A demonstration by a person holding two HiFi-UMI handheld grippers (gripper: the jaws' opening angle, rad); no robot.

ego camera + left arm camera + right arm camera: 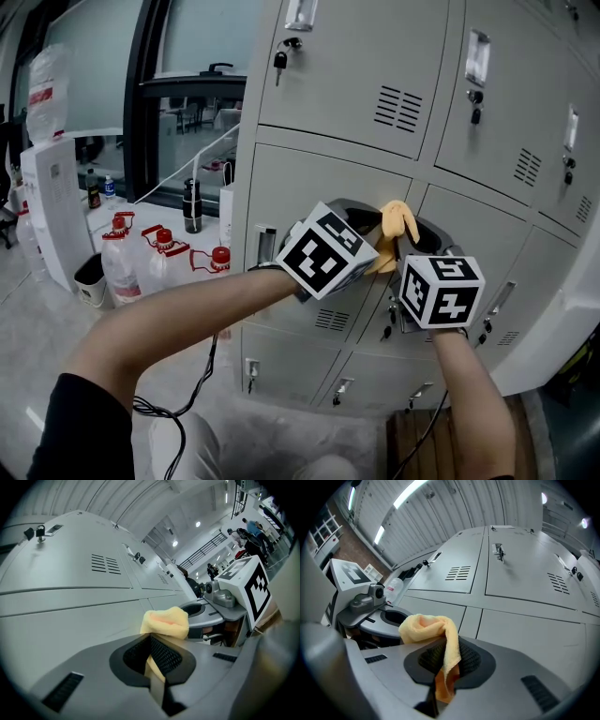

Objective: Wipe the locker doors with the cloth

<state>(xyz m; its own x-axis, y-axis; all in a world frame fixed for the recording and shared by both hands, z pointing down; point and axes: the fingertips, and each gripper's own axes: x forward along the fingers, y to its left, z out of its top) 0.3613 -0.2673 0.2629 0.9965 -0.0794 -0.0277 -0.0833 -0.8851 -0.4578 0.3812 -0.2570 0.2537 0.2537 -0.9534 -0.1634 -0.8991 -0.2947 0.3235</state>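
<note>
A yellow cloth (395, 228) hangs between my two grippers, close in front of the grey locker doors (319, 183). My left gripper (352, 225) is shut on one end of the cloth (165, 623), which bunches just past its jaws. The right gripper (427, 242) is shut on the other end of the cloth (435, 629), with a strip draped down between its jaws. The two grippers are side by side, nearly touching, at the middle row of doors. Each one shows in the other's view: the right gripper (234, 592) and the left gripper (370, 604).
Lockers fill the wall in rows, with vents (397, 107), handles and a key in a lock (279, 61). Several red-capped water bottles (159, 255) and a black bottle (191, 204) stand at the left by a window. A cable (202, 384) hangs below my left arm.
</note>
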